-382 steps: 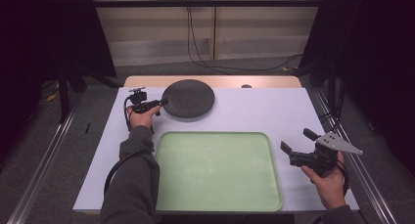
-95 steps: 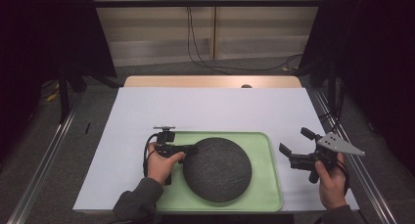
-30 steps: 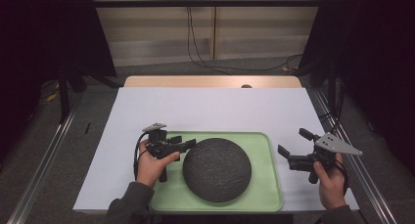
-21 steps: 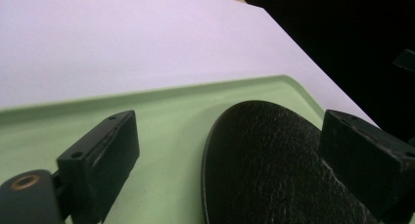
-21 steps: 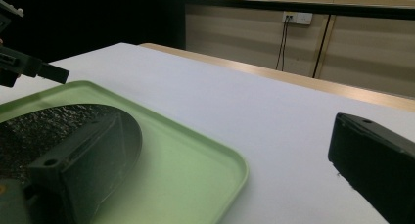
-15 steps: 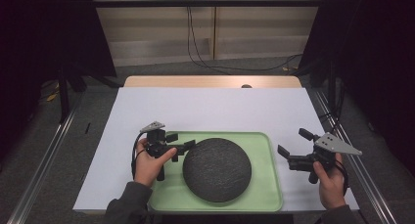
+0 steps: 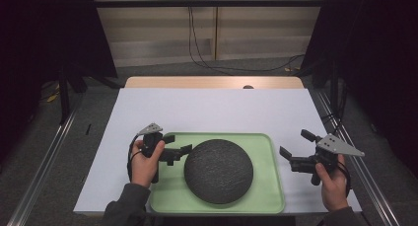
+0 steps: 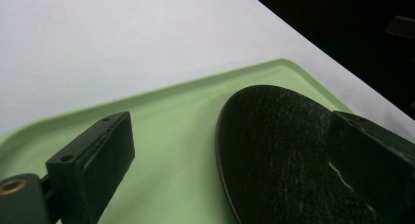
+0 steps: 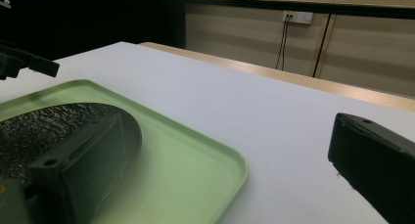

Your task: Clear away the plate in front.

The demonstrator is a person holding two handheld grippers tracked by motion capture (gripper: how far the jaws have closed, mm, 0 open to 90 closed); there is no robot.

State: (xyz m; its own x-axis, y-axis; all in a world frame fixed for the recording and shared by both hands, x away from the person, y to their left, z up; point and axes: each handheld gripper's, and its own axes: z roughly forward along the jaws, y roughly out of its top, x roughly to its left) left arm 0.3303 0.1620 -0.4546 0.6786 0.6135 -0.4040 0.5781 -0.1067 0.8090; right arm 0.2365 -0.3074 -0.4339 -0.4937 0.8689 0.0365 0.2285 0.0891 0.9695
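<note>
White-covered table [image 7: 212, 107] under the lamp, dark room all round, pale wall panels far behind. And released! Left gripper [image 7: 183, 154], at the near left over the tray's left end, just been opening and now spread about as wide as possible. Seen along its own jaws, rim of the dark round plate [image 8: 279, 150] lying in the gap, one jaw out over bare green, the other over the speckled top, no pinch on it. Left hand [image 7: 144, 159] hardly moved off the spot.

Plate [image 7: 218, 170] now flat in the green tray [image 7: 268, 196], roughly centred, a shade towards the near rim. A big change from a dozen seconds back: parked then at the far side of the table, tray bare. Carried over, set down, let go. Judged from that, placing as good as done; left to do, only backing the open jaws clear without nudging the rim.

Right gripper [image 7: 295, 143] off the tray's right edge, over the white cover, jaws gaping wide with nothing between, right hand [image 7: 331, 184] idle, same spot as a second ago.

Quick count: one plate, one tray, one covered table, two grippers, two hands. Nothing else on the cover.
</note>
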